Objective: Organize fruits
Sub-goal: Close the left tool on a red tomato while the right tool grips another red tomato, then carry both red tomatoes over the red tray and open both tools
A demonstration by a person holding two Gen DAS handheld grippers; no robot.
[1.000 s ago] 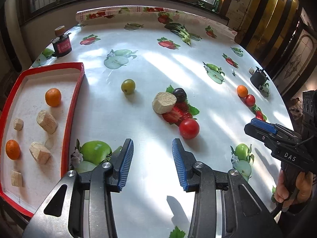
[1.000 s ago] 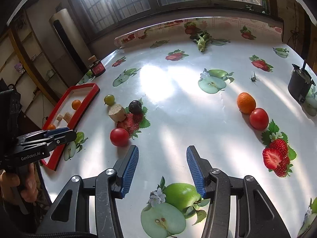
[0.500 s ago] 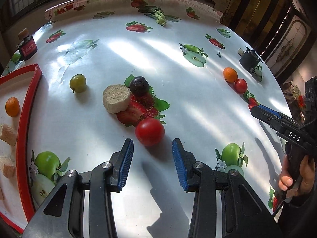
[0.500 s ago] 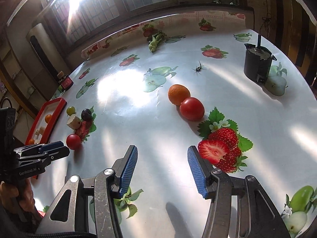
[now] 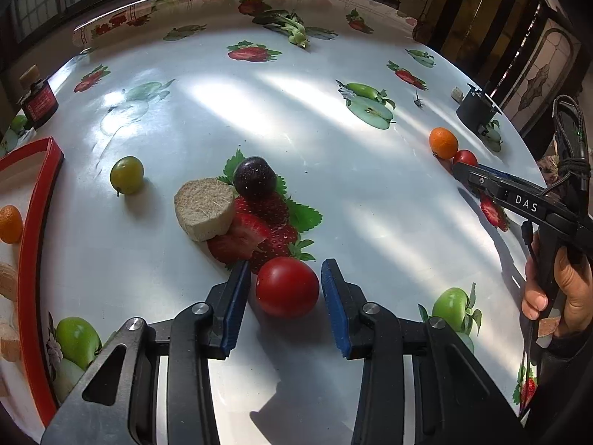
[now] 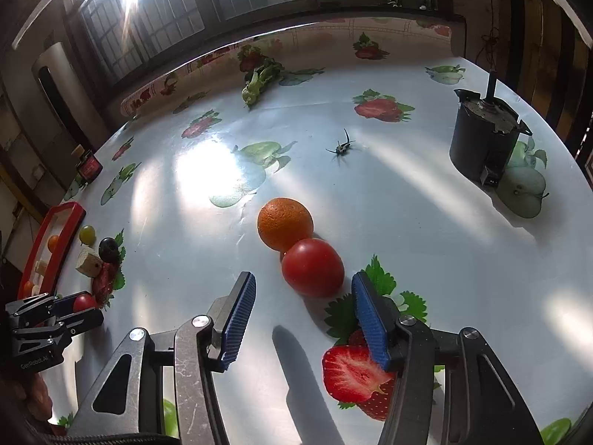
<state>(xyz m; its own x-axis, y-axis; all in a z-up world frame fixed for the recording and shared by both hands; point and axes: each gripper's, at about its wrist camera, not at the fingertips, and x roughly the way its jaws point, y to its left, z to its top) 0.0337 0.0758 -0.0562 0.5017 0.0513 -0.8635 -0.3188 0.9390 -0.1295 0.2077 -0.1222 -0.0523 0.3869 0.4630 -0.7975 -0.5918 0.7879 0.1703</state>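
Observation:
My left gripper is open with a red tomato between its blue pads, on the table. Beyond it lie a dark plum, a green fruit and a beige round block. The red tray at the left holds an orange and beige pieces. My right gripper is open just short of a second red tomato, which touches an orange. The left gripper also shows in the right wrist view.
The table wears a white cloth printed with fruit pictures. A black container stands at the far right, a small red-labelled jar at the far left. A green vegetable lies at the back, a small insect-like thing mid-table.
My left gripper moved forward until the red tomato sits between its pads. My right gripper moved closer to the other tomato and orange. Both stayed open.

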